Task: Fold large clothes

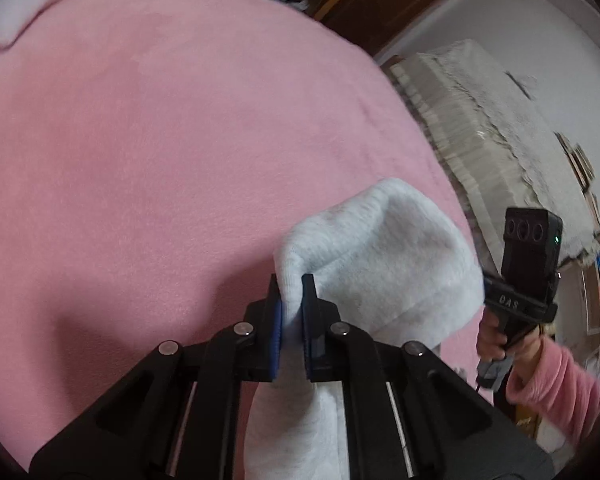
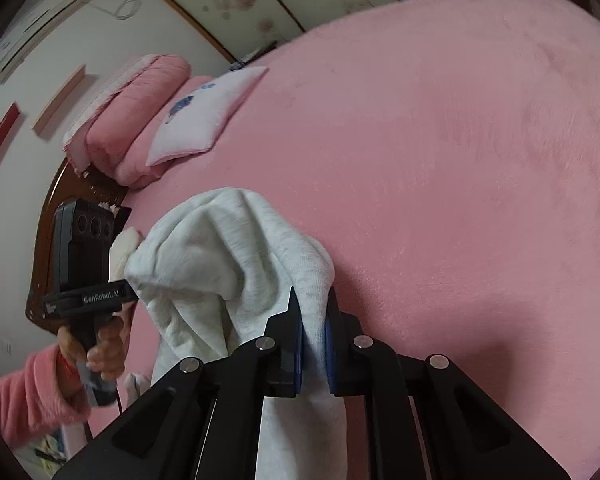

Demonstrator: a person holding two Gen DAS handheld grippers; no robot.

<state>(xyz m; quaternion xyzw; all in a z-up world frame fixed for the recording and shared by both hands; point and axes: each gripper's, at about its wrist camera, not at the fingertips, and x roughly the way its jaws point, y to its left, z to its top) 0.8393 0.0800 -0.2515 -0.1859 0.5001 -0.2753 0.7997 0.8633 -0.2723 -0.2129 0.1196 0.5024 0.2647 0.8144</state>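
A pale grey knit garment [image 1: 384, 264] hangs bunched above the pink bedspread [image 1: 160, 140]. My left gripper [image 1: 292, 280] is shut on a fold of its edge, and cloth trails down between the black arms. In the right wrist view the same garment [image 2: 228, 256] drapes between both tools. My right gripper [image 2: 311, 294] is shut on another fold of it. The other handheld gripper [image 2: 84, 264] shows at the left of that view, held by a hand in a pink sleeve [image 2: 28, 396]. Its fingers are hidden behind the cloth.
The pink bedspread [image 2: 460, 160] fills most of both views. Pink pillows [image 2: 136, 116] and a white cushion [image 2: 204, 116] lie by the wooden headboard [image 2: 50, 216]. A lace-covered cabinet [image 1: 492, 128] stands beside the bed's edge.
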